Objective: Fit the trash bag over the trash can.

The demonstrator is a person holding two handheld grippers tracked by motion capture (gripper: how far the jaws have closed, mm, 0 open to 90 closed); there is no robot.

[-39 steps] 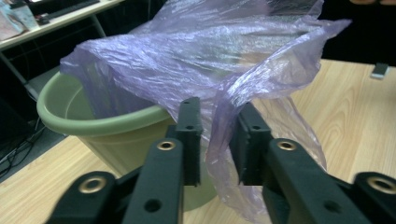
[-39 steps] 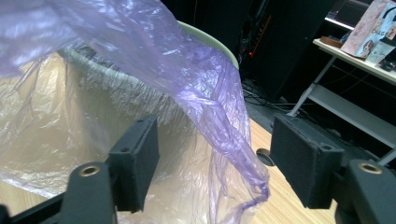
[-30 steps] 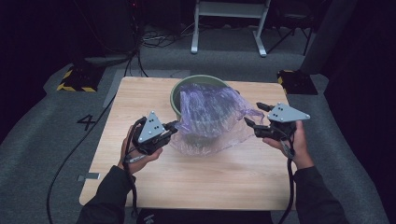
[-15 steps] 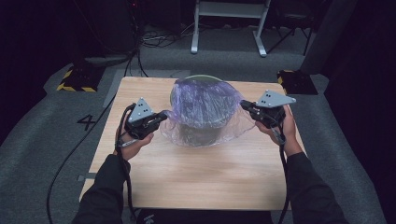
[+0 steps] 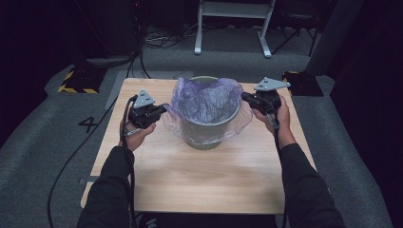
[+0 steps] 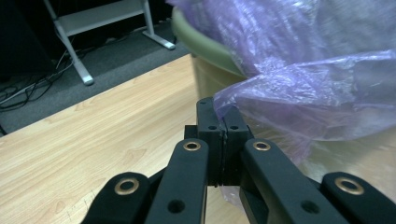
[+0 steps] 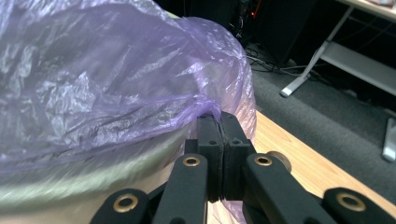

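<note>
Since the earlier frames the purple bag [image 5: 205,102] has gone from a loose heap over the bin's mouth to a liner stretched across the rim, and both hands have drawn apart to opposite sides. Bag now sits in and over the green bin [image 5: 205,128], which stands at the middle of the counter [image 5: 199,180], toward its far edge; film hangs down the outside wall on both flanks. Left gripper [image 5: 159,110] just beside the bin's left side, its fingers [image 6: 208,135] pressed together with a fold of bag edge pinched between them. Right gripper [image 5: 247,98] at the right rim, fingers [image 7: 210,140] likewise clamped on a twist of film; its jaws have just been closing onto that film. Step in hand, as I read it: fitting the liner, pulling its mouth outward and down over the rim. Next move likely calls for drawing both edges lower, evenly, without tearing thin plastic or tipping the bin. Hard to make out: the bin's far rim behind the film, whether the bag reaches the bottom, and the bin wall in the right gripper view, which is blurred.
</note>
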